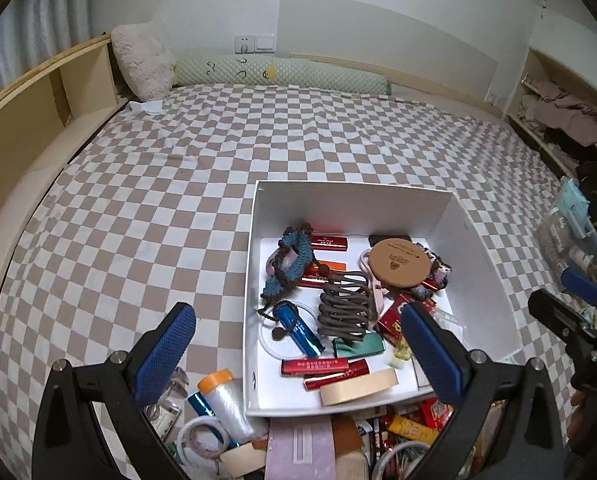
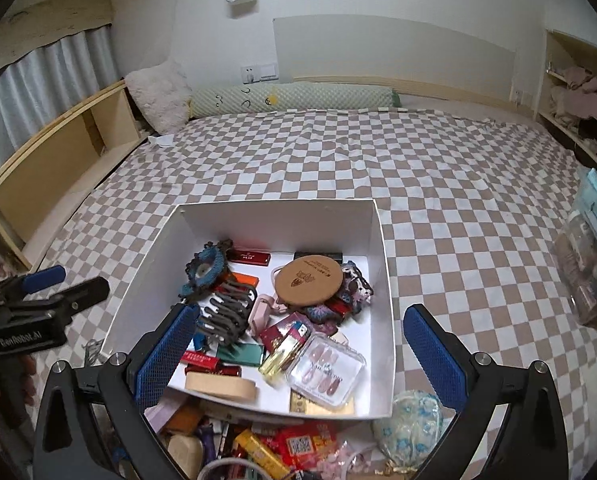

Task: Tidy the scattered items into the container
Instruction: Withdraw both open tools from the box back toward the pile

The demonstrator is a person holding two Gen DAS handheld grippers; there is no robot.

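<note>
While both tools [image 1: 298,344] [image 2: 302,352] gape empty, pile [image 2: 282,448] below box [image 2: 274,216] cut off.

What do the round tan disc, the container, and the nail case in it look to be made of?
Round disc: probably cork or leatherette; matte tan, stamped logo.
Container: seemingly white card; thin, flat matte walls.
Nail case: clear glossy plastic; pink nails show through.

Loose pile [image 1: 362,440] cut off at bottom edge; tape roll [image 1: 358,388] partly hidden by box wall [image 1: 282,408].
</note>
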